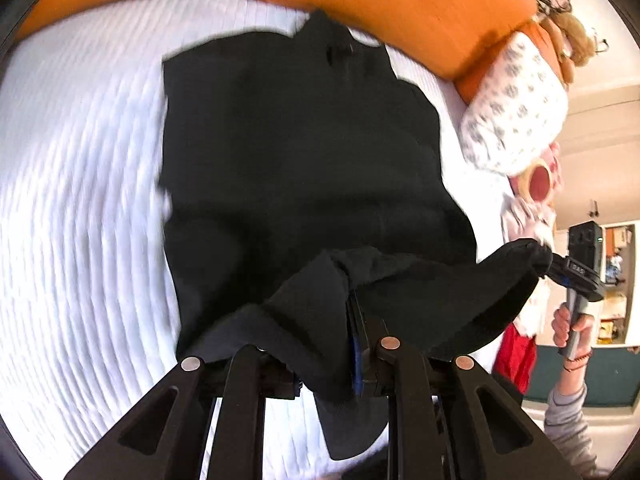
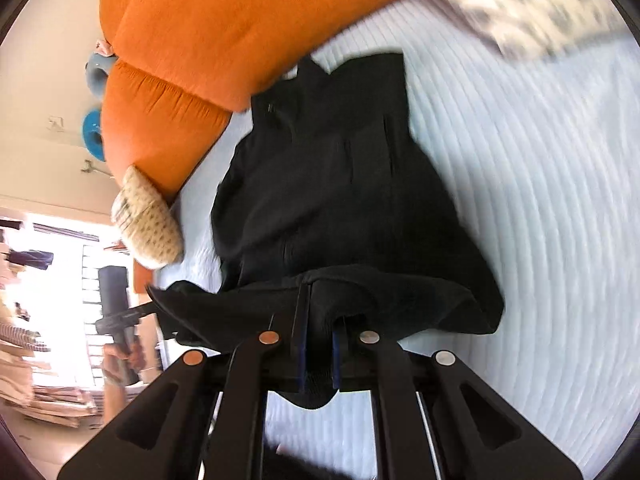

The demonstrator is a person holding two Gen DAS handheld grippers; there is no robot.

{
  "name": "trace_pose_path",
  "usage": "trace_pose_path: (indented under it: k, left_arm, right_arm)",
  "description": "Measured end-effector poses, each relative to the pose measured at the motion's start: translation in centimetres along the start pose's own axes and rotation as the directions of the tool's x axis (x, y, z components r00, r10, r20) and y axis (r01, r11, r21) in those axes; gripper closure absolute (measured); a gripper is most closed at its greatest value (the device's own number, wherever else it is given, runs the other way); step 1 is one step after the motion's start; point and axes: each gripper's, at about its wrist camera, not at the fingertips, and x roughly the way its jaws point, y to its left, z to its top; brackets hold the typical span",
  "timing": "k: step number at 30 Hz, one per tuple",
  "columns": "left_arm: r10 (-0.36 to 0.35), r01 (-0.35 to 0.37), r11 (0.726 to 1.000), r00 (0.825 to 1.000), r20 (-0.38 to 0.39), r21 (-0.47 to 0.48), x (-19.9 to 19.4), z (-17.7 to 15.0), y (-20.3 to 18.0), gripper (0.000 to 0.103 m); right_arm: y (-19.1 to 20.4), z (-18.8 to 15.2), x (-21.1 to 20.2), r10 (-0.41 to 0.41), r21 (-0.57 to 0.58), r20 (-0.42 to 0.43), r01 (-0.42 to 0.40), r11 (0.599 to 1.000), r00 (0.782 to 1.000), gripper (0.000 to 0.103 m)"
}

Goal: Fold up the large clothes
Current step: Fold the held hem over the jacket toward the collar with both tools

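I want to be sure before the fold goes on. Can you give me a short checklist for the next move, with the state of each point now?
1. Left gripper shut on the black garment hem: ok, cloth is pinched between its jaws.
2. Right gripper shut on the same hem: ok, cloth sits between its jaws.
3. Hem lifted off the white bedspread between both grippers: ok.
4. Upper part of the garment lying flat: ok, only light wrinkles.
5. Landing area free: ok, orange pillows lie just beyond the collar.
6. Hem held evenly, no sag: not ok, cloth hangs below both jaws.
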Motion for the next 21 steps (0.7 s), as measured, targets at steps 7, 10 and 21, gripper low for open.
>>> trace_pose_path:
  k: [7, 10, 21]
  left_arm:
    - [0.114, -0.112, 0.993, 0.993, 0.033, -0.046, 2.1, 9.8, -0.9, 0.081]
    - [0.166, -0.162, 0.985, 0.985, 0.052, -0.064, 4.4, 12.7, -1.1, 0.081]
    - [0.073, -0.040, 0.964, 0.991, 0.115, -0.262, 7.9, 20.5, 2.4, 0.081]
  right_arm:
    - [1.5, 11.0, 4.3, -0.118, -0.040, 0.048, 0.120, 0.992, 0.992, 0.094]
    - [1.2, 15.4, 7.1, -0.144, -0.020, 0.052, 0.145, 0.989, 0.988, 0.094]
    - [-0.4, 25.7, 12.6, -0.138, 0.062, 0.090, 0.132, 0.989, 0.986, 0.094]
